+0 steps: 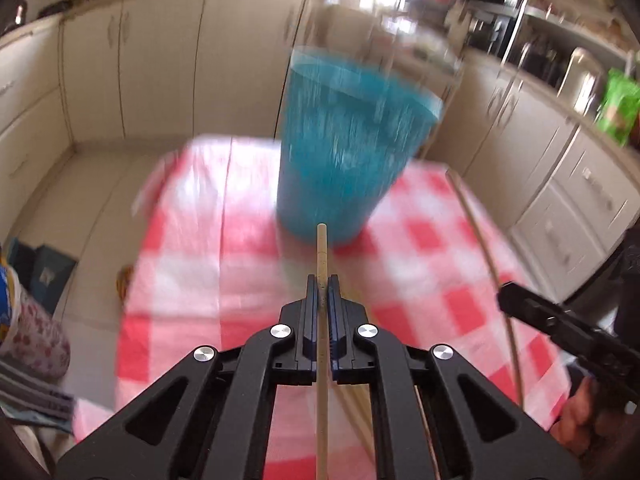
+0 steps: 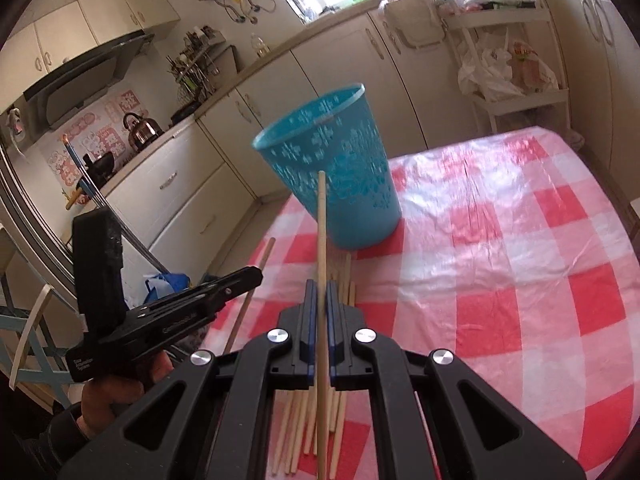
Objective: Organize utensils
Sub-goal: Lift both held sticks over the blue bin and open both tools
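Note:
A blue perforated cup (image 1: 344, 148) (image 2: 332, 172) stands upright on the red-and-white checked tablecloth (image 1: 192, 240) (image 2: 520, 260), ahead of both grippers. My left gripper (image 1: 322, 280) (image 2: 258, 274) is shut on a wooden chopstick (image 1: 322, 248) (image 2: 266, 254) whose tip points at the cup's base. My right gripper (image 2: 321, 284) (image 1: 502, 296) is shut on another chopstick (image 2: 321, 220) (image 1: 474, 224), its tip in front of the cup's wall. Several loose chopsticks (image 2: 300, 420) lie on the cloth under the right gripper. The left wrist view is motion-blurred.
The table's left edge drops to the floor beside cream kitchen cabinets (image 2: 192, 184). A kettle (image 2: 142, 128) sits on the counter at left. A white trolley with plastic bags (image 2: 508, 68) stands behind the table. A hand (image 2: 112, 392) holds the left gripper.

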`<state>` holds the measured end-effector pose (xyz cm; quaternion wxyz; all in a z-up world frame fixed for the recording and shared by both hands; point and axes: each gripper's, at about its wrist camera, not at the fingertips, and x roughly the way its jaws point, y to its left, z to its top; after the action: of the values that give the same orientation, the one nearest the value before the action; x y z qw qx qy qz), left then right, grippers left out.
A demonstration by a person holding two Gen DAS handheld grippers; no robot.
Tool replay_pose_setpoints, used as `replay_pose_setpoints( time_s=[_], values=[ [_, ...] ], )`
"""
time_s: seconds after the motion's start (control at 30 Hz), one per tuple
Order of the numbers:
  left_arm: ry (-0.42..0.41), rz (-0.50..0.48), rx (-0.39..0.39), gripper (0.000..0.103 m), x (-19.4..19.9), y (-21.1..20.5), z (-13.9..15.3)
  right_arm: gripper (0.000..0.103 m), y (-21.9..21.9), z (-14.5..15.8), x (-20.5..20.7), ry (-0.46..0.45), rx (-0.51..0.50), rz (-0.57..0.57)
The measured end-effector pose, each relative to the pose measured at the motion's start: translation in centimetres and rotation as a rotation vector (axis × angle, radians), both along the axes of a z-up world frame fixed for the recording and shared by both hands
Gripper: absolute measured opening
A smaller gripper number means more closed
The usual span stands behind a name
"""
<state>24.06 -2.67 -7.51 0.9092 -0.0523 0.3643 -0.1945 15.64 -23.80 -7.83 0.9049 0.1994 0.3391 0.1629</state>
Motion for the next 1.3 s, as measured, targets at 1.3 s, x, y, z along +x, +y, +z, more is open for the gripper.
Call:
replay_pose_setpoints(
  time_s=[1.3],
  values=[
    [-0.381, 0.197, -0.255, 0.005, 13.8, -1.9, 6.4, 0.019, 1.3, 3.3, 16.5, -0.27, -0.054, -0.16]
  ],
)
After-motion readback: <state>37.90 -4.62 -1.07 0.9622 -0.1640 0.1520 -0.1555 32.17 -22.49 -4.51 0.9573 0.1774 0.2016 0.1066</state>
